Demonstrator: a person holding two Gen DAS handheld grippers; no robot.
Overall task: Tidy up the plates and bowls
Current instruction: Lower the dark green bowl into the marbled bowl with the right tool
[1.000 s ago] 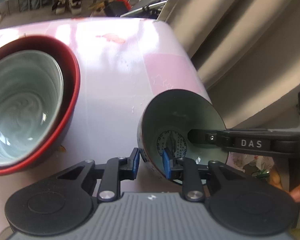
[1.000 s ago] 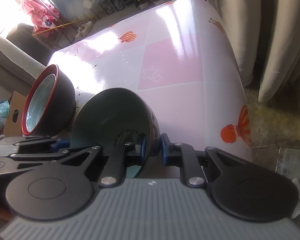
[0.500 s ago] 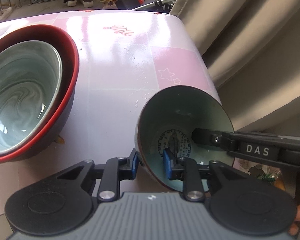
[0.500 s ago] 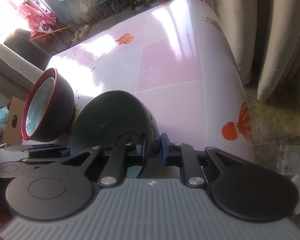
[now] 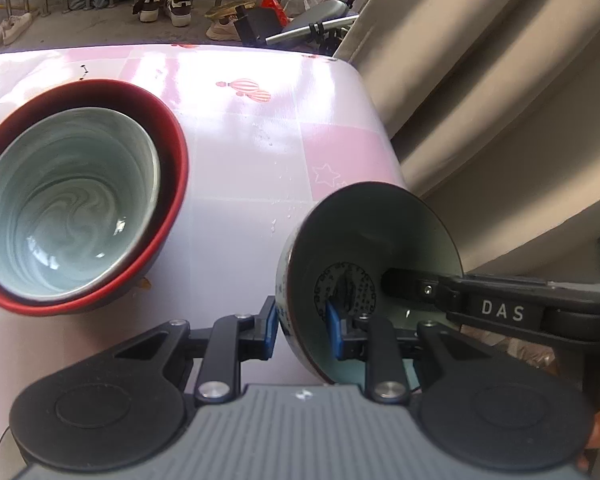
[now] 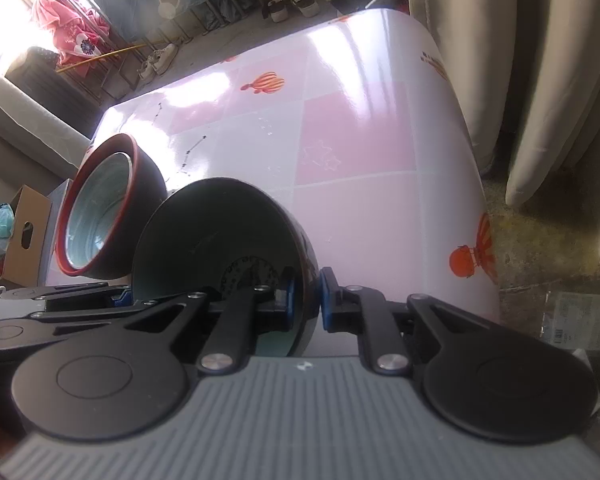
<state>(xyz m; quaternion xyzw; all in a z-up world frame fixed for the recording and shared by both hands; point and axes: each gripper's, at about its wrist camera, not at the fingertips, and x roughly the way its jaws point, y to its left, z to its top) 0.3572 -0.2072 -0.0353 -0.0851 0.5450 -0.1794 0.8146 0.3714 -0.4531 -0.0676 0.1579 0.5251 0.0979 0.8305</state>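
A small patterned bowl [image 5: 364, 240] with a pale green inside is held above the table, gripped on opposite rim walls by both grippers. My left gripper [image 5: 302, 326] is shut on its left wall. My right gripper [image 6: 304, 300] is shut on its right wall; one of its fingers [image 5: 420, 290] reaches into the bowl in the left wrist view. The bowl [image 6: 212, 232] tilts toward the left in the right wrist view. A red-rimmed dark bowl [image 5: 172, 152] stands on the table at left with a pale green bowl [image 5: 68, 200] nested inside.
The table [image 6: 360, 152] has a glossy pink and white checked cover with balloon prints. Beige curtains [image 5: 500, 100] hang right of its edge. A cardboard box [image 6: 24, 236] sits on the floor at left. Shoes and clutter lie beyond the far edge.
Both grippers have lifted the patterned bowl higher and slightly back from the table. The nested bowls at left have not moved.
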